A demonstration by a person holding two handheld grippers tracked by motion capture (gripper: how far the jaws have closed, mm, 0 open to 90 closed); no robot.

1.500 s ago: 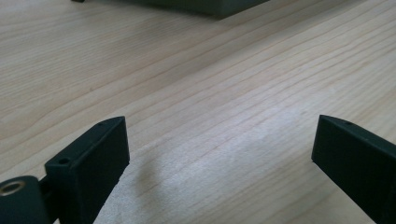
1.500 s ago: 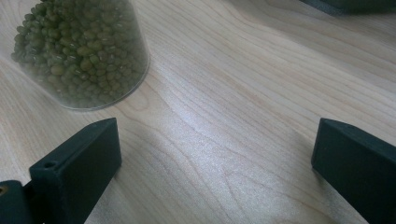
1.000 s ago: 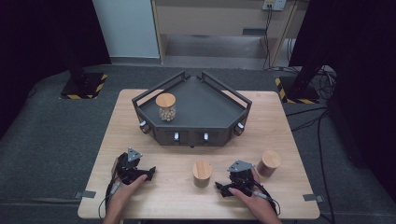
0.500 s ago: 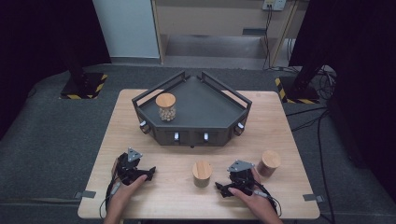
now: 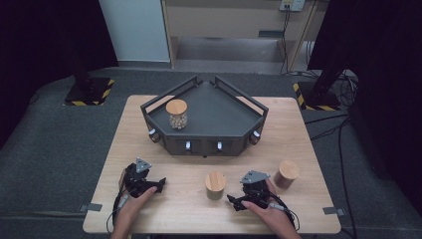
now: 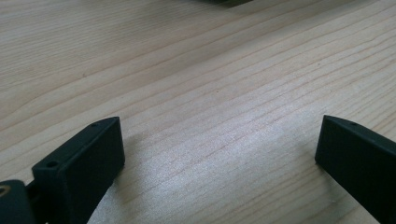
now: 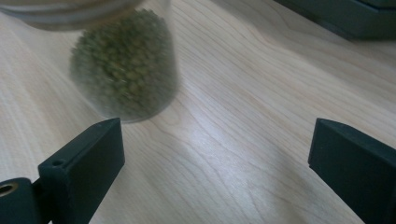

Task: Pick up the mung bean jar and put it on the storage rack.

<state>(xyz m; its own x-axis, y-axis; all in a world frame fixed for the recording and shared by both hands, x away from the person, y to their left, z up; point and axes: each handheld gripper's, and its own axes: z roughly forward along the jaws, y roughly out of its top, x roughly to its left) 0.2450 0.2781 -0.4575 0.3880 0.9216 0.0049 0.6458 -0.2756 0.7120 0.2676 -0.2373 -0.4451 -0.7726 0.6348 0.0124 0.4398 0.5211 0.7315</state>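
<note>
wooden table [image 5: 164, 149], light grain, seen from the high view. at its far middle stands a dark angular tray [image 5: 219, 122] with raised walls and small knobs along its front face. inside the tray, toward its left corner, a glass jar with a wooden lid [image 5: 176, 113] stands upright, holding pale round pieces.

near the front edge, two more lidded jars stand on the bare wood. the middle jar [image 5: 215, 185] is filled with green pellets and sits just left of the right gripper [image 5: 238, 201]. the right-hand jar [image 5: 287, 173] has a brownish body and stands just beyond and to the right of that gripper, apart from it.

left gripper [image 5: 158, 183]: rests low on the table at front left, held by the person's left hand [image 5: 130, 206], jaws pointing toward the table's middle. in the left gripper view [image 6: 219, 144] the jaws stand wide apart with only bare wood between them; it grips nothing.

right gripper: held by the person's right hand [image 5: 263, 209], grey plate on top, jaws pointing left toward the middle jar. in the right gripper view [image 7: 215, 149] the jaws are spread wide and empty; the green-filled jar [image 7: 125, 70] stands upright just beyond the left-side jaw, blurred, not between the jaws. whether it touches that jaw cannot be told. a dark edge of the tray [image 7: 345, 18] shows at the upper right.
</note>
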